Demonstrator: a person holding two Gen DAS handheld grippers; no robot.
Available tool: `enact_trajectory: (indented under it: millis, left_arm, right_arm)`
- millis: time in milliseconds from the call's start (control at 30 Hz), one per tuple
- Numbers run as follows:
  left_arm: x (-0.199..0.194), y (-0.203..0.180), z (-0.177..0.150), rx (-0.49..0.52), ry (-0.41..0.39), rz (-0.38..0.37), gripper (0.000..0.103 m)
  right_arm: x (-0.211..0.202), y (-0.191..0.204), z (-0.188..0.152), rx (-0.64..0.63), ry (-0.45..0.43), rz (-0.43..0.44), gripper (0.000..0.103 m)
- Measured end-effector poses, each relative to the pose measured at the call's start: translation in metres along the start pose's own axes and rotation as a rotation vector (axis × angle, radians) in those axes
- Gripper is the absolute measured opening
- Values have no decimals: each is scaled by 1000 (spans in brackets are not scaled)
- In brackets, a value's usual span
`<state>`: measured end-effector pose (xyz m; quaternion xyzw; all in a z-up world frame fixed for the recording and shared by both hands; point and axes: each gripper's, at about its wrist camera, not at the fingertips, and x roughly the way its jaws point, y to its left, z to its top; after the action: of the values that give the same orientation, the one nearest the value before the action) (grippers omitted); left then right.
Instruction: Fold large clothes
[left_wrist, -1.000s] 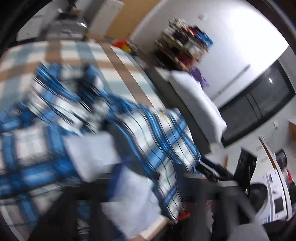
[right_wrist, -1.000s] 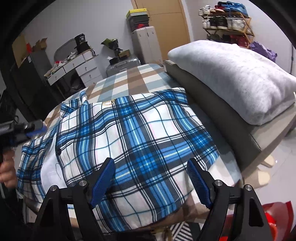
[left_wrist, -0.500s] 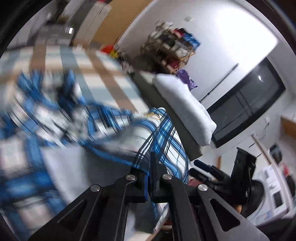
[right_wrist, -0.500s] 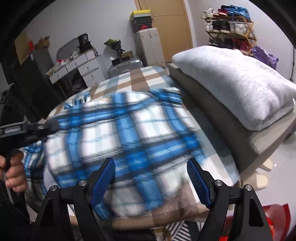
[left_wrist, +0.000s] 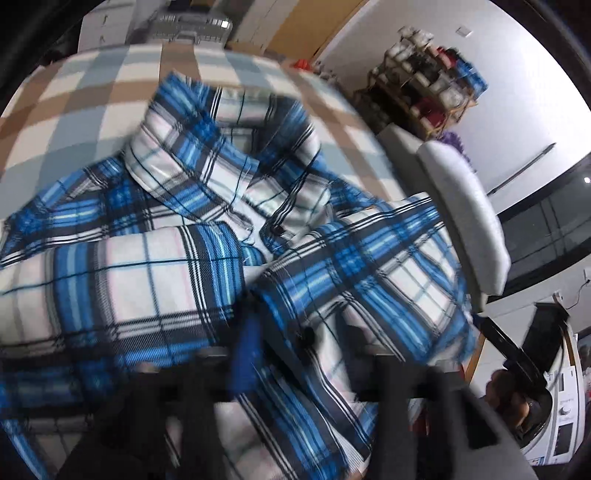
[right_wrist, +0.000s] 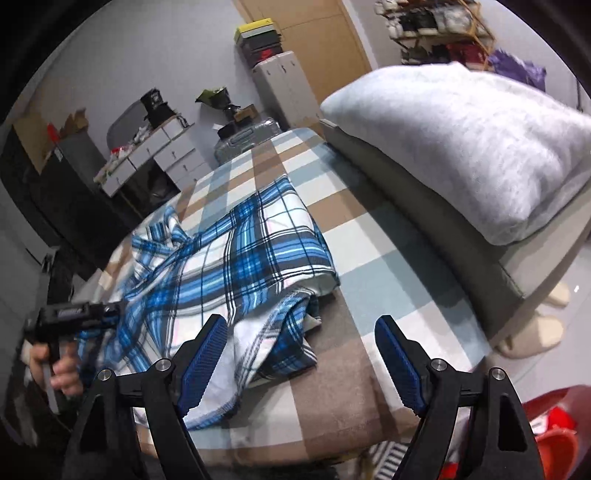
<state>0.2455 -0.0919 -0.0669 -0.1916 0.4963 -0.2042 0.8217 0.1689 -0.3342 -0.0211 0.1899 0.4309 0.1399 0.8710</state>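
the left tongs (right_wrist: 122, 306), gripped by a bare hand (right_wrist: 55, 369) at the bed's near left edge, angle down onto the blue and white plaid cotton shirt (right_wrist: 236, 266); their jaws are opening, blurred, with shirt cloth between them. the right tongs (right_wrist: 299, 360) tilt down with jaws wide apart and nothing clamped, over the shirt's loose hem. the shirt lies rumpled on the left half of the tan, grey and white checked bed cover (right_wrist: 373, 266); the right half up to the grey pillow (right_wrist: 461, 147) is bare.
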Motion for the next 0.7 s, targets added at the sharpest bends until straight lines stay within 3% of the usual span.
enact_trajectory:
  millis: [133,233,400,600,700]
  left_arm:
    - [-11,-9,-24,13,3,-83,48]
    - [-9,-25,-47,50,56,-155,48]
    - [-8,-43,-70,77,78,-230,48]
    - [29,-34,-81,47,183,-139,48]
    - [27,-33,-84,52,174,-130,48]
  right_arm:
    - [6,-2,-3,72,24,91,82]
    - [6,10,-8,36,30,92,78]
    - [-5,37,-18,-54,21,197,78]
    - [4,55,-26,-103,53,202,78]
    - [6,55,-28,-113,57,190,78]
